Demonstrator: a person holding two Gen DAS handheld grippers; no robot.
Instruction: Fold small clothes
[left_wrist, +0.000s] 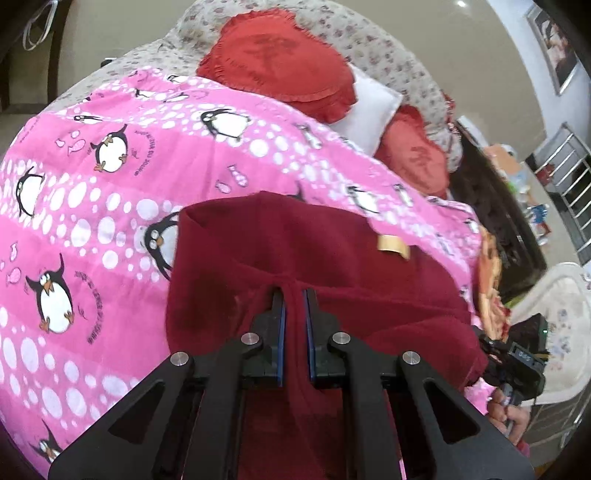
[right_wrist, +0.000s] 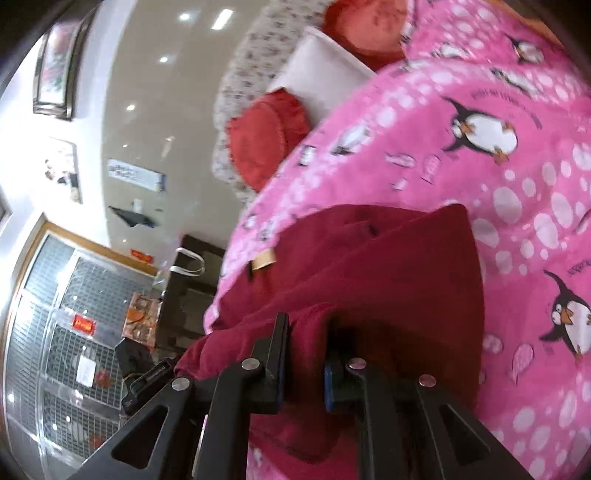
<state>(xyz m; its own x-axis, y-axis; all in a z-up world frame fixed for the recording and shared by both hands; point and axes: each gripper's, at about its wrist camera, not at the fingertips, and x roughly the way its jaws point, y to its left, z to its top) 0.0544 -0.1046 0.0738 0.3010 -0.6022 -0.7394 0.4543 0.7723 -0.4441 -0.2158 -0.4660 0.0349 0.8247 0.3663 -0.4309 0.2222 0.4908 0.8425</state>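
Observation:
A dark red garment (left_wrist: 314, 251) with a tan label (left_wrist: 393, 247) lies on a pink penguin-print bedspread (left_wrist: 110, 192). My left gripper (left_wrist: 293, 295) is shut on a pinched ridge of this cloth, which runs back between its fingers. In the right wrist view the same dark red garment (right_wrist: 388, 266) is lifted and doubled over, and my right gripper (right_wrist: 308, 325) is shut on a thick bunch of its edge. The right finger's tip is hidden under the cloth. The right gripper's body (left_wrist: 517, 362) and the hand holding it show at the right edge of the left wrist view.
Red frilled cushions (left_wrist: 280, 62), a white pillow (left_wrist: 369, 110) and a floral pillow (left_wrist: 388, 48) lie at the bed's head. Beyond the bed's edge stand a dark cabinet (right_wrist: 192, 288), bags and a wire-grid rack (right_wrist: 66, 325). A white chair (left_wrist: 561, 314) stands to the right.

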